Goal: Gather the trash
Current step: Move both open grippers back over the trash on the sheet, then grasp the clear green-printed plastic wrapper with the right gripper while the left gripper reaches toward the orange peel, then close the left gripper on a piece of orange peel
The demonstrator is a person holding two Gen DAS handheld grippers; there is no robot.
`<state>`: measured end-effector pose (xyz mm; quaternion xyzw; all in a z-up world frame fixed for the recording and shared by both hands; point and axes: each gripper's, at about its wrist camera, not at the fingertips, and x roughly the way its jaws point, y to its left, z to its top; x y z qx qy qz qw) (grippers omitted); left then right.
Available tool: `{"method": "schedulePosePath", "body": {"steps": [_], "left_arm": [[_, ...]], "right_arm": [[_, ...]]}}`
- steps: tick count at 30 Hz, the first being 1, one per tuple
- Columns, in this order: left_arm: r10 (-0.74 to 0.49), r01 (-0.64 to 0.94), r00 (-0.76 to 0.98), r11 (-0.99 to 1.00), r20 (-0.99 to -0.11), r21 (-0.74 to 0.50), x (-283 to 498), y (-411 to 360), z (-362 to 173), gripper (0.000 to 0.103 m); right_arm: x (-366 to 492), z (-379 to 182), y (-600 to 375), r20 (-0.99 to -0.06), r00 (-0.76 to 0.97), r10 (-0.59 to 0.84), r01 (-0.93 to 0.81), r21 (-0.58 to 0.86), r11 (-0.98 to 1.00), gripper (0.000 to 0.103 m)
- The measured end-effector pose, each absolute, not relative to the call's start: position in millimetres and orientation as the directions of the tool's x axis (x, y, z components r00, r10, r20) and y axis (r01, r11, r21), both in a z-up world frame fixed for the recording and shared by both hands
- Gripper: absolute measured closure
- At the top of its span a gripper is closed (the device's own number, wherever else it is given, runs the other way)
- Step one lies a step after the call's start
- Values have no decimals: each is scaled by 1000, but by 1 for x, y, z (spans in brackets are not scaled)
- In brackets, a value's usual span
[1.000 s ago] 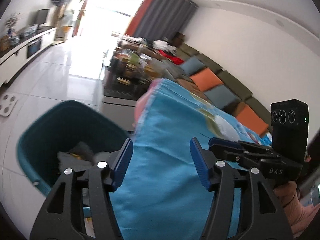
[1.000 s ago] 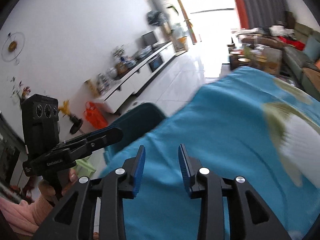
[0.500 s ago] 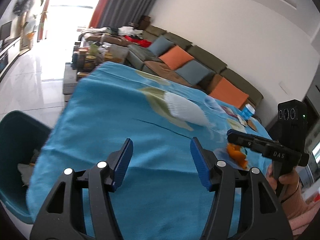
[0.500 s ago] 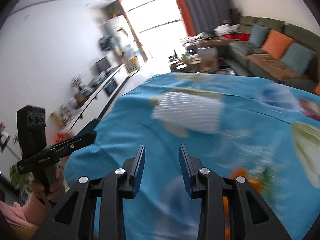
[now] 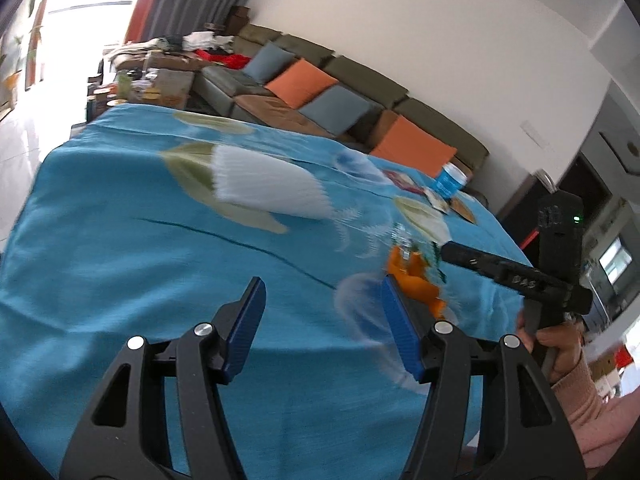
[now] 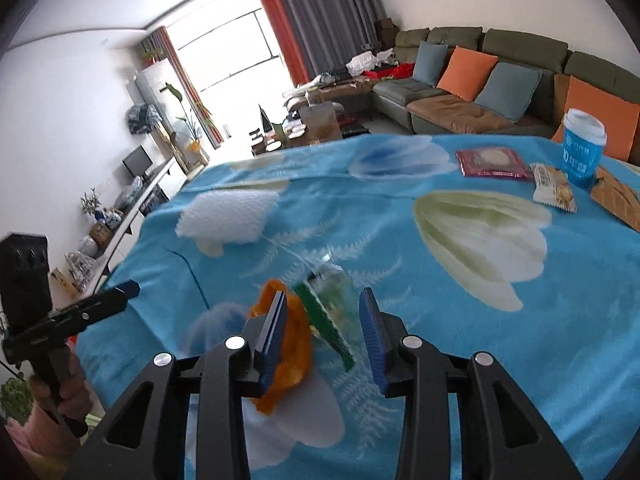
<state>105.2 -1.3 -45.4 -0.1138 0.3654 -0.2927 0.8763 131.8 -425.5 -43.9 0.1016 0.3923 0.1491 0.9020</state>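
Hovering low over the blue flowered tablecloth [image 6: 460, 280], the right gripper [image 6: 323, 332] has its jaws spread wide and nothing clamped, with a crumpled orange wrapper [image 6: 288, 344] and a clear-and-green plastic packet [image 6: 332, 300] lying just under and between its blue pads. The left gripper [image 5: 320, 324] hangs over the near part of the table, also spread and empty. Farther out, a white corrugated paper piece [image 6: 230, 216] sits toward the far left of the cloth, and a red snack packet [image 6: 490, 163], a white biscuit wrapper [image 6: 554, 190], a blue paper cup [image 6: 582, 146] and a brown card piece [image 6: 618, 200] cluster at the far right edge. I'd say the risk is in the grab itself: the two bits of litter overlap, so a pinch could catch only one, or nip a fold of soft cloth and drag everything on it. The cup, if jostled, might tip; whether it holds liquid can't be told.
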Motion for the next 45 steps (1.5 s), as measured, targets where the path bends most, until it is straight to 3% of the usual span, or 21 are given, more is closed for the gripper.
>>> {"method": "schedulePosePath", "body": {"steps": [6,11,17,28,34,36,45], "left_arm": [[-605,469,531,793,-593,-388,107,-32,-46,42],[-611,463,513,789,-603,-405,111,-34,-50,42],[-628,489,479,771,-613,-407,111,-50,-51,42],[-660,559,375,721,-650,-409,119,-102,-57,44],[-645,536,312,726,-698,-431,133,-123,-71,51],[-650,530,291,720,-702,-447,136,-127,-75,62],[-650,515,299,727,-699,-455,136,-125,-76,64]], "right_arm": [[131,-55,-430,-697,628,346,-181,302,936,71],[130,-58,-437,-696,623,359,-181,318,931,92],[129,-56,-440,-680,639,359,-183,319,930,99],[124,-49,-450,-650,664,370,-179,343,922,99],[123,-50,-451,-642,659,390,-189,361,913,99],[123,-50,-451,-640,658,396,-193,366,911,99],[122,-50,-452,-627,657,418,-204,387,899,99]]}}
